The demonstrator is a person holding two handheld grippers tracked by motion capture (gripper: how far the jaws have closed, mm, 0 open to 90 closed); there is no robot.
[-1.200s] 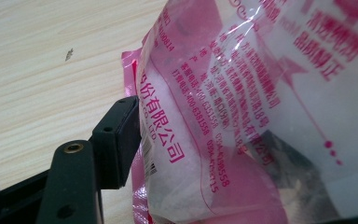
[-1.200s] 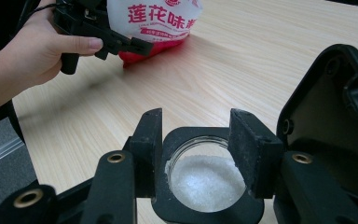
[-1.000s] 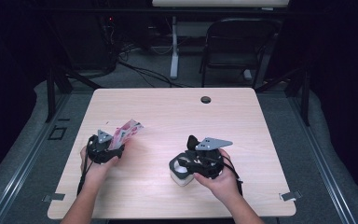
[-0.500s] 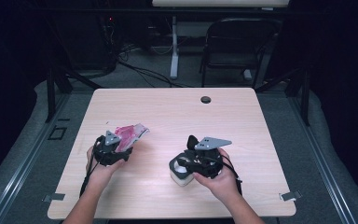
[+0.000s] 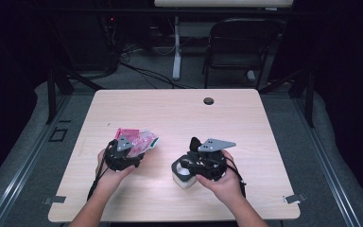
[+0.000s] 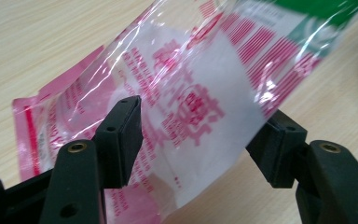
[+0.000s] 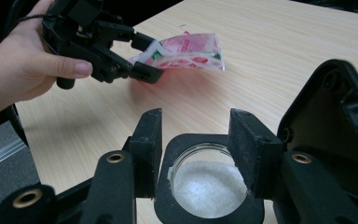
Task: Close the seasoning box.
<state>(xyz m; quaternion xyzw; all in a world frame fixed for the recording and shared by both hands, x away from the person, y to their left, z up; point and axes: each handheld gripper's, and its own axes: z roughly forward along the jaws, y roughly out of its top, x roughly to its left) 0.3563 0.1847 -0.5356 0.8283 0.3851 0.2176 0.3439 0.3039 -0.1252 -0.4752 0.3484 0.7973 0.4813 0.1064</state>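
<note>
A clear and pink plastic bag (image 5: 141, 138) with white powder inside hangs slightly above the table, and my left gripper (image 5: 133, 147) is shut on it. In the left gripper view its two black jaws press the sides of the bag (image 6: 200, 93), with the left gripper (image 6: 205, 130) wide around it. My right gripper (image 5: 187, 165) is shut on a small round jar (image 5: 182, 180) that stands on the table. Seen from the right gripper (image 7: 198, 130), the jar (image 7: 209, 186) has a black rim and white grains inside. Beyond it are the left gripper (image 7: 148, 58) and the bag (image 7: 186, 51).
The light wooden table (image 5: 179, 113) has a dark round cable hole (image 5: 209, 100) near its far edge. A black chair (image 5: 241, 47) and cables stand on the floor behind the table. Both forearms come in over the near edge.
My left gripper has carried the bag to the right, closer to the jar. The right gripper and the jar have stayed where they were.
</note>
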